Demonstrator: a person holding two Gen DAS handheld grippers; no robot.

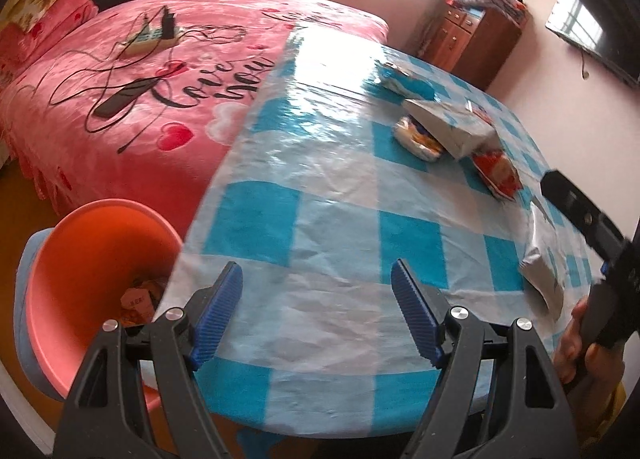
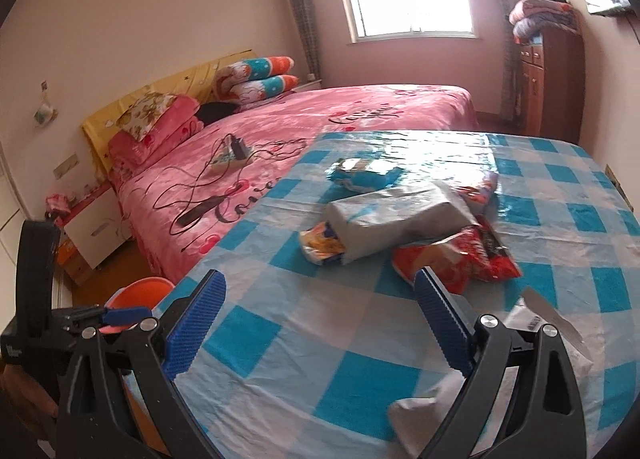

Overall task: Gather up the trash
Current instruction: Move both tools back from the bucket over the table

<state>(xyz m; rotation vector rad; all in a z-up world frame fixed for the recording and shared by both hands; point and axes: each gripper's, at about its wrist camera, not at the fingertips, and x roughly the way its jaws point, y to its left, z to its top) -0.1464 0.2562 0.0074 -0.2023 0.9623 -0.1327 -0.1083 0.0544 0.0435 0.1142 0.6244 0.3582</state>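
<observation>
Right now both claws stand wide apart and hold nothing: the left gripper (image 1: 316, 315) hovers over the near edge of the blue-and-white checked plastic tablecloth (image 1: 320, 195), and the right gripper (image 2: 320, 323) hangs over the same cloth further along. Closest to the right claw, partly under its right finger, lies a flat grey-white plastic mailing bag (image 2: 540, 323), probably the easiest next pick; it looks thin and limp, so pinching a raised fold should hold better than pressing flat. Beyond it sits the main heap, touching or overlapping: a red crinkled snack packet (image 2: 480, 259), a large grey paper-wrapped parcel (image 2: 400, 215), a yellow-and-white snack wrapper (image 2: 320, 247) and a blue-and-white packet (image 2: 360, 175). To the left, just below the table edge, the orange round plastic bin (image 1: 100, 259) already holds some scraps, so loads must clear the edge before dropping. Bare cloth between claws and heap leaves room to approach; the pink bed (image 1: 120, 79) lies beyond
</observation>
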